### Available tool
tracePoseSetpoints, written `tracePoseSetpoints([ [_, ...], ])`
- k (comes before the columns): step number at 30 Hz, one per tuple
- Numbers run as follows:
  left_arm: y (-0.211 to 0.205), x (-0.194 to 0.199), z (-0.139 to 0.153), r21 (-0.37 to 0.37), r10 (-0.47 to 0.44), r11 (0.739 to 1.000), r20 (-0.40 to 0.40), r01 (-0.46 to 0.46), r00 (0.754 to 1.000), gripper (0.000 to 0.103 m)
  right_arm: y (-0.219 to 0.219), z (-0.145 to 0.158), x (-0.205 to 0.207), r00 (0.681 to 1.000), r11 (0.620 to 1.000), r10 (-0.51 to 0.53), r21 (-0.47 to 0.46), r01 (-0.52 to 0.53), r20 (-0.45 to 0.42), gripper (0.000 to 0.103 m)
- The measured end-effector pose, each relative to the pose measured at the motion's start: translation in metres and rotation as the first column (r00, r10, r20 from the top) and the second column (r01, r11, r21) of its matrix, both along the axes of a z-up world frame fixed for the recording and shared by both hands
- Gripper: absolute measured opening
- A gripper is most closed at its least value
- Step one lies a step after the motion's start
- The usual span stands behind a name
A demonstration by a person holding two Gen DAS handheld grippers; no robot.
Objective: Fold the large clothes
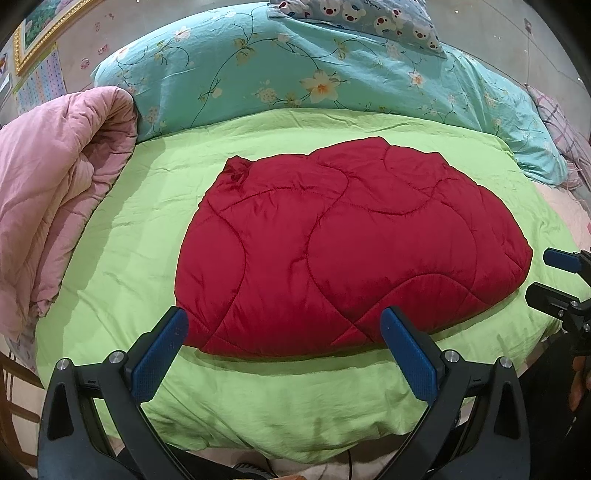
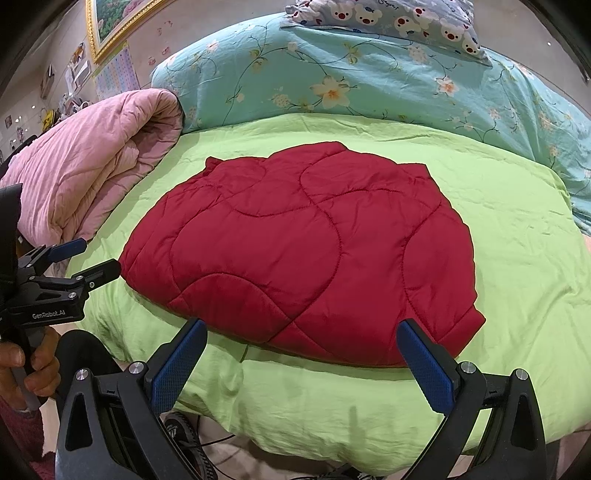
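Note:
A red quilted jacket [image 1: 347, 251] lies folded into a compact bundle on the green sheet [image 1: 122, 251]; it also shows in the right wrist view [image 2: 306, 254]. My left gripper [image 1: 284, 325] is open and empty, held just above the jacket's near edge. My right gripper [image 2: 303, 336] is open and empty, also at the near edge. The right gripper shows at the right edge of the left wrist view [image 1: 546, 275], and the left gripper shows at the left of the right wrist view [image 2: 92, 256], both open.
A rolled pink quilt [image 1: 51, 206] lies at the left. A teal floral duvet [image 1: 332, 74] runs along the back, with a bear-print pillow [image 1: 369, 18] on top. The green sheet's near edge [image 2: 332, 417] drops off toward me.

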State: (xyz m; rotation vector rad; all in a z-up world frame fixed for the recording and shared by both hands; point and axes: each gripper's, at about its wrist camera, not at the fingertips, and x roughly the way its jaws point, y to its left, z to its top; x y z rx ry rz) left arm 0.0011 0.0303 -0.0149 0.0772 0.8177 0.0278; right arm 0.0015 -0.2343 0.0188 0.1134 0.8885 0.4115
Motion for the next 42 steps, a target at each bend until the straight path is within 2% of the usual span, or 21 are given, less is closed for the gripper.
tracePoseSetpoints([
  [42, -0.0024, 0.0008, 0.0046, 0.018, -0.006, 1.0, 0.014, 0.005, 1.0, 0.103, 0.0016, 0.003, 0.0003, 1.0, 1.0, 0.0, -0.003, 0.0, 0.004, 0.103],
])
